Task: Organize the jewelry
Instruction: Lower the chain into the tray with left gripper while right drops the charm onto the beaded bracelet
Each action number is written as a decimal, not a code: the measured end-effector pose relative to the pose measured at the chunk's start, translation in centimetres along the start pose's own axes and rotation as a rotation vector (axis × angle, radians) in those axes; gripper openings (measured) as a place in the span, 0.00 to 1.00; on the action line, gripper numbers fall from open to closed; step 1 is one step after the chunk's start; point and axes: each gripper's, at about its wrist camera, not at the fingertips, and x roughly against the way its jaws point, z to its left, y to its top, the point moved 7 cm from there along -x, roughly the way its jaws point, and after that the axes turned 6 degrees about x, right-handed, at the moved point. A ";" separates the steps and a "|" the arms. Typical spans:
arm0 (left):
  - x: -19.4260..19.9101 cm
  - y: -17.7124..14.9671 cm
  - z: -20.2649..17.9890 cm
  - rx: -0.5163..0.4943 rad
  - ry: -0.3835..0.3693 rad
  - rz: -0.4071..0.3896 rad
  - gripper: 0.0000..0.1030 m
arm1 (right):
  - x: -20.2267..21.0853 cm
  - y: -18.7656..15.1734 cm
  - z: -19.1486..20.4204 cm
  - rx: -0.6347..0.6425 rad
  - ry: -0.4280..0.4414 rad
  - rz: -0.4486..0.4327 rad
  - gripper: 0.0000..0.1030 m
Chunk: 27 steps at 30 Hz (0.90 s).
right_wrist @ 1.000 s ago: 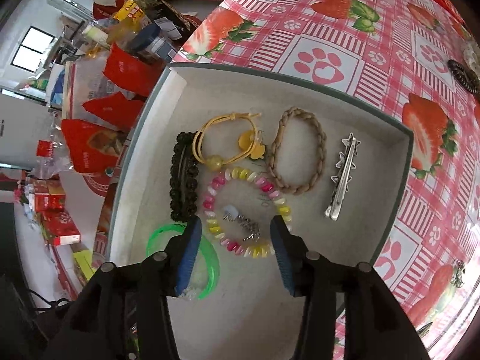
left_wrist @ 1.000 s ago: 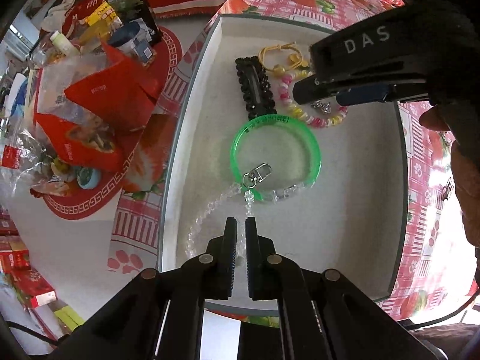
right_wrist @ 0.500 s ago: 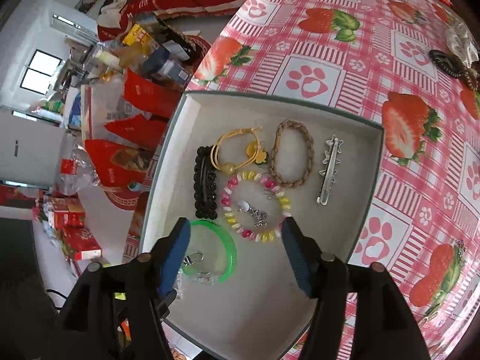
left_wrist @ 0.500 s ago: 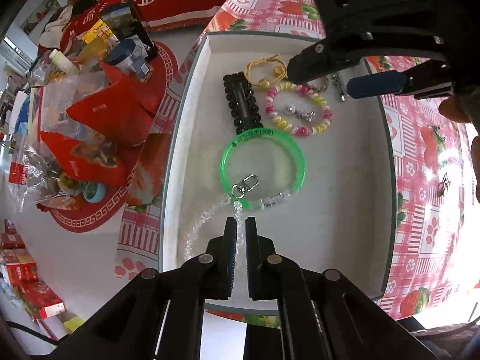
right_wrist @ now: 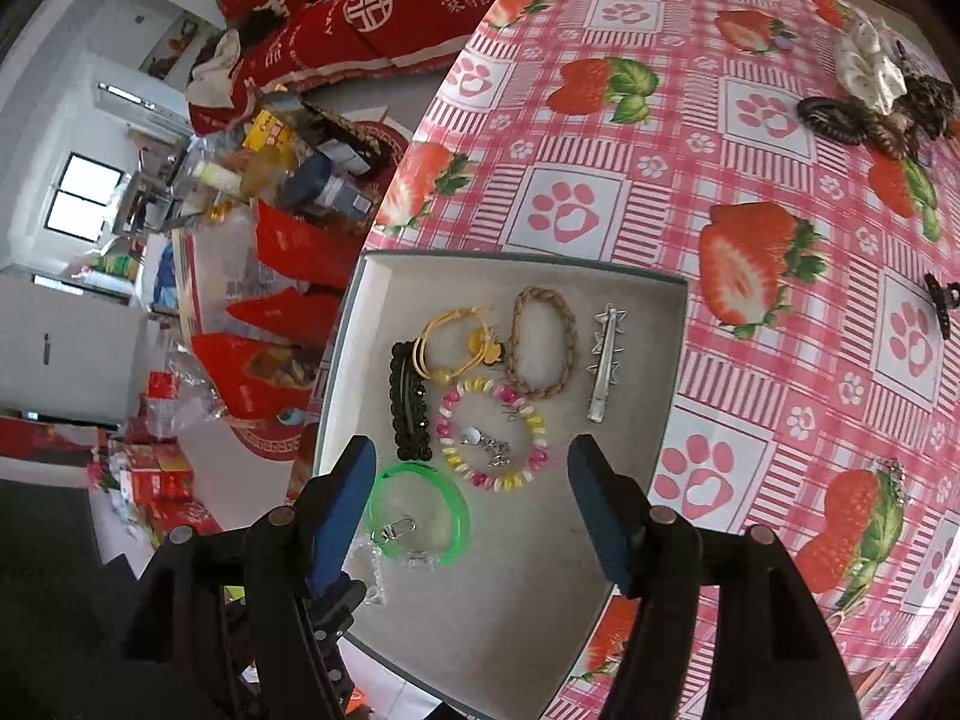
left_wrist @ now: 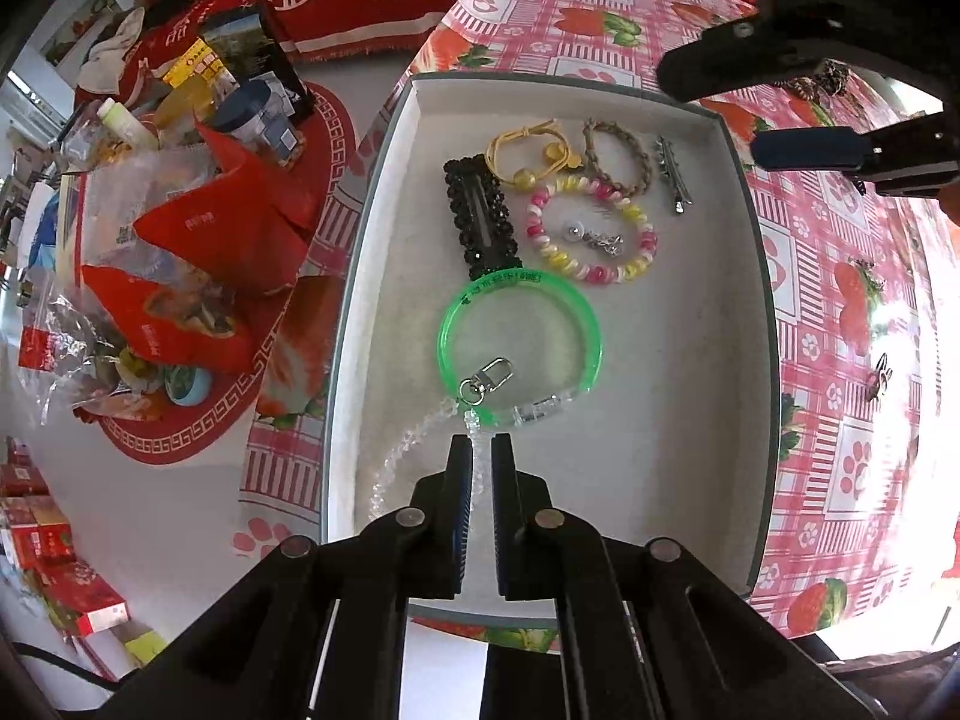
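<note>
A shallow grey tray [left_wrist: 384,240] [right_wrist: 672,360] holds the jewelry. In it lies a green bangle [left_wrist: 591,324] [right_wrist: 459,516] with a metal clasp and a clear bead chain [left_wrist: 408,438] hooked to it. My left gripper [left_wrist: 478,450] points down over the tray's near end, shut on that chain. Further in lie a pink-and-yellow bead bracelet [left_wrist: 645,240], a black hair clip [left_wrist: 480,216], a yellow hair tie [left_wrist: 528,150], a braided tan band [left_wrist: 618,162] and a silver clip [left_wrist: 672,177]. My right gripper [right_wrist: 473,449] [left_wrist: 708,114] hangs above the tray, open, with nothing between its blue pads.
On the strawberry tablecloth [right_wrist: 600,198] outside the tray lie a white scrunchie [right_wrist: 870,72], dark hair ties [right_wrist: 840,120], a black claw clip [right_wrist: 939,300] and a small charm [right_wrist: 894,474]. Red bags and bottles [left_wrist: 198,228] crowd the floor to the left.
My right gripper has risen and drawn back from the bead bracelet, its jaws spreading wider. My left gripper has kept its hold on the clear chain.
</note>
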 end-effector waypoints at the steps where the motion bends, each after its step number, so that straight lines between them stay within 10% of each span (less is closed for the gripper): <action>1: 0.0 0.0 -0.1 -0.001 0.001 -0.001 0.11 | 0.2 0.0 -0.1 -0.001 -0.001 -0.004 0.68; 17: 0.6 1.5 -1.1 -0.005 -0.002 -0.010 0.13 | 3.2 -1.3 -4.3 -0.080 0.007 -0.044 0.78; 19: 0.8 1.8 -1.2 0.002 -0.007 -0.012 0.94 | 3.4 -1.3 -4.5 -0.082 0.009 -0.046 0.78; 27: 0.2 3.2 -1.7 -0.026 0.018 -0.064 1.00 | 4.3 -1.0 -5.4 -0.098 0.008 -0.074 0.78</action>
